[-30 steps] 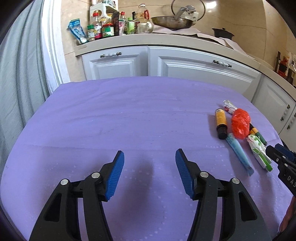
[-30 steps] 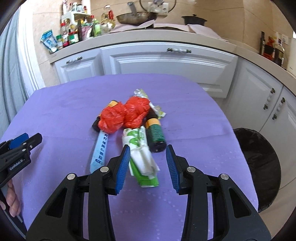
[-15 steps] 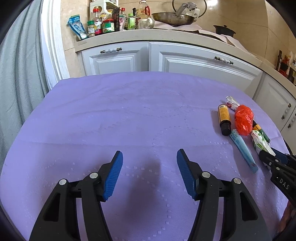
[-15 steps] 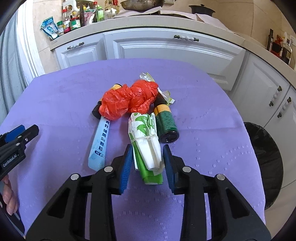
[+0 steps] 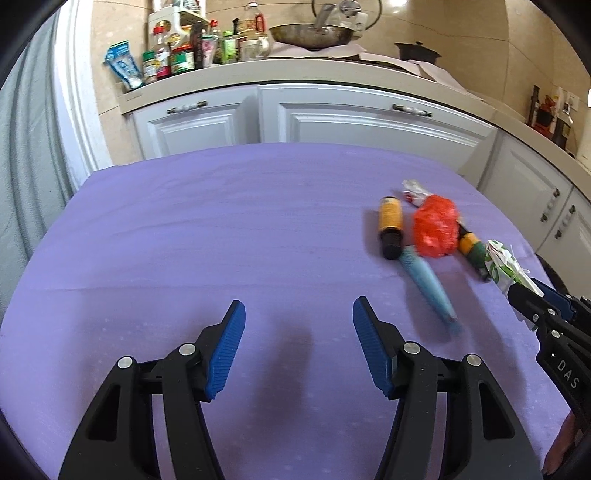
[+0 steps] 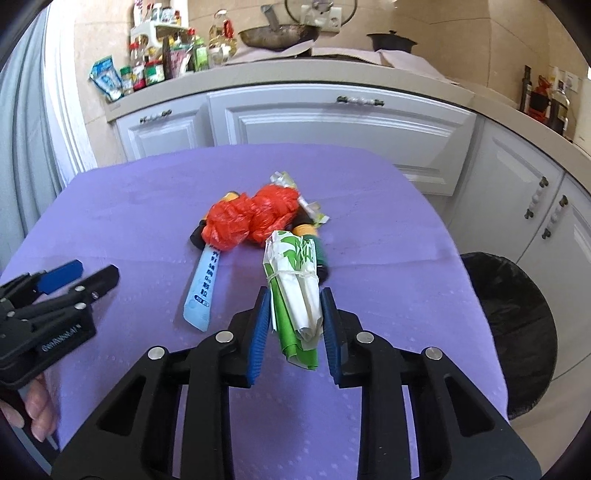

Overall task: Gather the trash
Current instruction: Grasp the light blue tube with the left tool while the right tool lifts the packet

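My right gripper (image 6: 294, 317) is shut on a green-and-white paper bundle (image 6: 295, 280) tied with a rubber band and holds it lifted off the purple table (image 6: 110, 206). Behind it lie a red plastic bag (image 6: 255, 218), a blue sachet (image 6: 203, 284), a green-labelled dark bottle (image 6: 319, 251) and a crumpled wrapper (image 6: 284, 181). In the left wrist view the bundle (image 5: 502, 266), bag (image 5: 436, 229), sachet (image 5: 428, 284) and an orange-labelled bottle (image 5: 390, 229) lie at the right. My left gripper (image 5: 298, 339) is open and empty over bare cloth.
A black-lined trash bin (image 6: 517, 328) stands on the floor right of the table. White cabinets (image 6: 332, 122) and a counter with jars, bottles and a pan (image 6: 280, 35) run behind. The left gripper shows at the right wrist view's left edge (image 6: 55, 295).
My right gripper closed on the green-and-white bundle and lifted it off the table. The left gripper stayed open and drifted slightly.
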Demonstrator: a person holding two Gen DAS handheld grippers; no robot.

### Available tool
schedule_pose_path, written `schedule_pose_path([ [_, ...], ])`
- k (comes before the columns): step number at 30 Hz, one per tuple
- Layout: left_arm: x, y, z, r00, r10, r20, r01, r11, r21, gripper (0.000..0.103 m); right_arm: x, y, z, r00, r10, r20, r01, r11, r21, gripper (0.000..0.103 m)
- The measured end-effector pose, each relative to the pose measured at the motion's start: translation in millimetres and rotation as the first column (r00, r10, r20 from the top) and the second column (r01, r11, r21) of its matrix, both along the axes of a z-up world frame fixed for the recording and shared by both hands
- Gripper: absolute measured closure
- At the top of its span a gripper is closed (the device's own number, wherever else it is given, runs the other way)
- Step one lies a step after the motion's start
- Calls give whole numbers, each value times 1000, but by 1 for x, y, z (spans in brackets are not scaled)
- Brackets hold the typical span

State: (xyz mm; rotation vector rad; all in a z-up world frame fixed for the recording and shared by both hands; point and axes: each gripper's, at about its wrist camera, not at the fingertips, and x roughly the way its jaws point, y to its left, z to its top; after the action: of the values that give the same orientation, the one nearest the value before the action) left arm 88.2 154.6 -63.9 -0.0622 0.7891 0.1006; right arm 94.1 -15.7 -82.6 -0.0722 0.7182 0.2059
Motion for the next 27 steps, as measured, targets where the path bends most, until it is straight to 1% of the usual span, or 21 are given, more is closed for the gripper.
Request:
schedule_pose_path([
  [3, 0, -12, 2, 1000, -21, 3, 21, 1000, -2, 43, -6, -12, 6, 1000, -20, 22, 19, 1000, 18, 77],
  [9, 3, -41, 7, 997, -71, 9, 71, 997, -14, 40, -11, -44, 11, 993, -101, 58, 99, 995, 30, 77],
  [13, 8, -56, 7, 996, -88, 15, 89, 996, -4, 38, -10, -66, 9, 987, -148, 56, 145, 988, 52, 77],
  [18, 19, -71, -4, 995, -95, -10, 95, 995, 13, 38, -9, -85, 4, 982, -183, 50, 179, 981, 70, 77],
  [21, 26, -76, -12, 993, -108, -40, 108, 994, 12, 46, -8, -91, 1, 981, -192, 43, 188, 979, 79, 77],
  [23, 28, -77, -15, 992, -112, -53, 112, 994, 9, 53, -7, -93, -1, 980, -194, 39, 190, 978, 82, 77],
  [25, 30, -77, -17, 990, -121, -69, 121, 993, -4, 66, -6, -95, -3, 980, -194, 34, 191, 978, 86, 77],
  [26, 30, -77, -18, 990, -123, -73, 123, 992, -8, 69, -6, -96, -4, 981, -194, 32, 190, 978, 87, 77],
  [27, 31, -76, -19, 989, -127, -77, 126, 992, -18, 75, -5, -97, -4, 981, -192, 30, 189, 978, 89, 77],
])
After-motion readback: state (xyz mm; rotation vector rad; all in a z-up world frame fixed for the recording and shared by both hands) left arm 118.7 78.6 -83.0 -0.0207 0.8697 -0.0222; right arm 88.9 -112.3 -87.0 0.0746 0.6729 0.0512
